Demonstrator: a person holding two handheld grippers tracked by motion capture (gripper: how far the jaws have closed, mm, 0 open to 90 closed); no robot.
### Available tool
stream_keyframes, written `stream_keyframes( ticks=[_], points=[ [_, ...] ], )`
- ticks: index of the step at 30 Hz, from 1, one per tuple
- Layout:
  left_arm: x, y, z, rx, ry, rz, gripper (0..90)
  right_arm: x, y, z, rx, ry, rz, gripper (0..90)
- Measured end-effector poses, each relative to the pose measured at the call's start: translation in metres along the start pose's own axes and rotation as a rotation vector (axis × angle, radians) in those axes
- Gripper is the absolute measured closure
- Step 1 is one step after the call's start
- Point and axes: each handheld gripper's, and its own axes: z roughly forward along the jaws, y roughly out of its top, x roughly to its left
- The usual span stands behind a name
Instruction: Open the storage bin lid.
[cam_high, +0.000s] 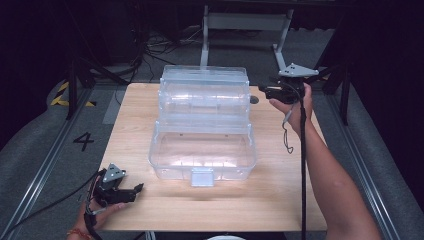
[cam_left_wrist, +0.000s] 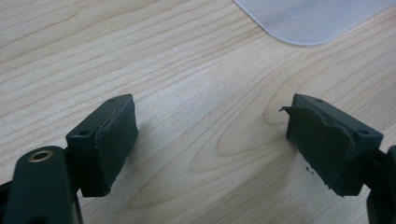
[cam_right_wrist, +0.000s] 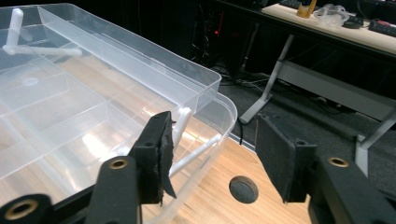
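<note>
- Two grippers are in play; the left gripper (cam_high: 131, 189) rests low at the near left corner of the table (cam_high: 280, 200), jaws spread with bare wood between the pads, grasping nothing; risk here is slight, though a careless sweep toward the box corner just ahead of it could nudge the box
- Clear plastic tool box (cam_high: 202, 150) stands mid-table, lid up and trays fanned out, ahead and to the right of the left gripper; being light and empty, it would likely slide or tip if pushed from one side
- Right gripper (cam_high: 267, 91) hovers at the box's far right end, jaws released and clear of any part; the white hinge arm (cam_right_wrist: 183, 122) sits just beyond its left pad (cam_right_wrist: 161, 154)
- Judged hazard: a pad could snag that arm and jerk the trays, or closing could miss it and clip the tray rim (cam_right_wrist: 219, 100)
</note>
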Motion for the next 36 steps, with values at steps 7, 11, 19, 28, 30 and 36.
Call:
stream_keyframes(
  ticks=[7,11,19,28,30,36],
  points=[
    [0.000,0.000,0.000,0.000,0.000,0.000,17.0,0.003,-0.007,-0.012,0.016,-0.012,-0.036,43.0],
    [0.000,0.000,0.000,0.000,0.000,0.000,16.9,0.005,-0.013,-0.020,0.026,-0.008,-0.055,42.3],
    [0.000,0.000,0.000,0.000,0.000,0.000,17.0,0.010,-0.030,-0.030,0.067,-0.004,-0.103,41.3],
    [0.000,0.000,0.000,0.000,-0.001,-0.001,17.0,0.010,-0.049,-0.039,0.127,0.024,-0.119,38.7],
    [0.000,0.000,0.000,0.001,-0.002,0.003,16.9,0.010,-0.054,-0.041,0.135,0.013,-0.133,38.8],
    [0.000,0.000,0.000,0.000,-0.001,0.000,17.0,0.012,-0.070,-0.045,0.174,0.013,-0.153,37.9]
  ],
)
